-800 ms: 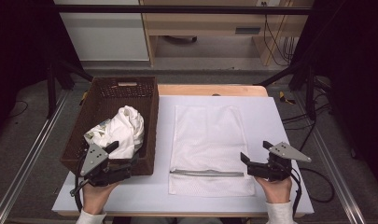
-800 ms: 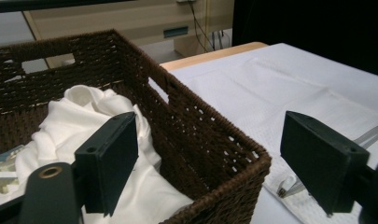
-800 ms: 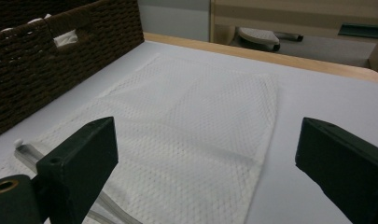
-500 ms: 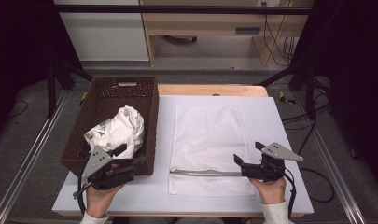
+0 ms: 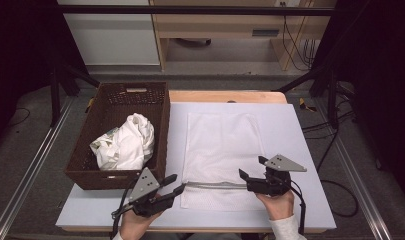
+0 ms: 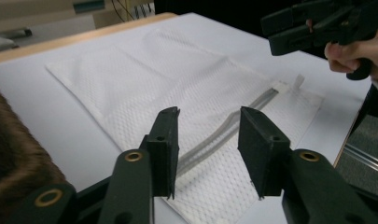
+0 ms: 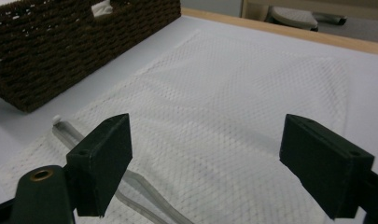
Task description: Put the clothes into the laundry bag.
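White tabletop (image 5: 300, 130) with a wooden far edge, dark floor and metal rails on either side, pale cabinets behind. On the table's left part, a brown woven basket (image 5: 90, 165) holding a crumpled white cloth (image 5: 125, 147). Right beside the basket, a white mesh bag (image 5: 222, 145) spread flat, its grey zipper (image 5: 212, 185) running across the near end, slightly bowed.

Left gripper (image 5: 174, 184) low at the bag's near left corner, jaws apart with nothing between them, tips pointing toward the zipper's left end; in the left gripper view (image 6: 209, 133), zipper band lying past the gap between the two black jaws, mesh beneath, no pad pressing on it. Right gripper (image 5: 251, 174) at the zipper's right end, jaws spread wide and empty; in the right gripper view (image 7: 207, 154), mesh lying flat between and beyond the jaws, zipper and its small white end tab near the left jaw, basket wall farther off. Both grippers just above the bag's near end, well apart from each other.
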Demonstrator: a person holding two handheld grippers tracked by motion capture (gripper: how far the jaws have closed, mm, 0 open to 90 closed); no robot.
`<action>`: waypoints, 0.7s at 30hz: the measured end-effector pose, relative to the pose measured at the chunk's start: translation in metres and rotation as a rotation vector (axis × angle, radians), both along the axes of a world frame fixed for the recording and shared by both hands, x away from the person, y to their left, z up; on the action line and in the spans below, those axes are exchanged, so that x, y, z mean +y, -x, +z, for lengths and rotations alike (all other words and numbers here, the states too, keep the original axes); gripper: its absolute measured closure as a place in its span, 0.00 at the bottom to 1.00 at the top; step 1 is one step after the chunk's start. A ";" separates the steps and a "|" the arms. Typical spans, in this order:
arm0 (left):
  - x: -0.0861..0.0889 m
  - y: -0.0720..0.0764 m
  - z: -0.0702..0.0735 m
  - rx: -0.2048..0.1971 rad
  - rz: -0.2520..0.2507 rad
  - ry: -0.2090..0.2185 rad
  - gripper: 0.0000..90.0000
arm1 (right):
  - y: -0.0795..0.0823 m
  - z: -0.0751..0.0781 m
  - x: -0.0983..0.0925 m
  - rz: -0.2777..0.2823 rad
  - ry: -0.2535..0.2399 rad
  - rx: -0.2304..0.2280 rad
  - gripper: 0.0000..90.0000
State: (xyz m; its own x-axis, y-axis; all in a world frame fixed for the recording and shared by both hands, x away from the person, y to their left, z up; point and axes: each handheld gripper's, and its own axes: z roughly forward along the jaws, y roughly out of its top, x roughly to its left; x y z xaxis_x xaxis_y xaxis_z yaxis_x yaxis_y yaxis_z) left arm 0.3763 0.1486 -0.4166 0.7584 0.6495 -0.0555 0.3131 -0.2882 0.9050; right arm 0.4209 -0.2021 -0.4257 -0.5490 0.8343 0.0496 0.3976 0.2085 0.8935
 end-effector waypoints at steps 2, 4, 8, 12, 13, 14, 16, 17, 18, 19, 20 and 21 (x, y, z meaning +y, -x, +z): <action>-0.004 -0.002 -0.005 0.017 -0.011 -0.015 0.69 | -0.001 -0.002 0.003 0.007 0.004 0.011 0.21; -0.011 -0.004 -0.016 0.045 -0.022 -0.044 0.75 | -0.003 -0.009 0.011 0.030 0.029 0.040 0.25; -0.027 -0.008 -0.038 0.090 -0.049 -0.110 0.84 | -0.006 -0.019 0.022 0.063 0.055 0.083 0.31; -0.038 -0.008 -0.051 0.113 -0.064 -0.156 0.91 | -0.009 -0.029 0.030 0.089 0.072 0.127 0.37; -0.038 -0.008 -0.051 0.113 -0.064 -0.156 0.93 | -0.009 -0.029 0.030 0.089 0.072 0.127 0.37; -0.040 -0.008 -0.054 0.116 -0.071 -0.166 0.93 | -0.010 -0.032 0.032 0.091 0.083 0.139 0.38; -0.045 -0.009 -0.061 0.121 -0.077 -0.194 0.95 | -0.012 -0.040 0.038 0.101 0.128 0.166 0.43; -0.045 -0.009 -0.061 0.121 -0.077 -0.194 0.96 | -0.012 -0.040 0.038 0.101 0.128 0.166 0.43; -0.047 -0.010 -0.063 0.126 -0.079 -0.199 0.96 | -0.013 -0.042 0.039 0.098 0.146 0.174 0.44; -0.048 -0.010 -0.065 0.132 -0.079 -0.202 0.97 | -0.015 -0.048 0.044 0.116 0.183 0.187 0.49; -0.048 -0.011 -0.067 0.135 -0.080 -0.205 0.98 | -0.015 -0.049 0.045 0.117 0.192 0.193 0.50; -0.049 -0.011 -0.068 0.139 -0.082 -0.207 0.98 | -0.015 -0.051 0.046 0.119 0.198 0.198 0.52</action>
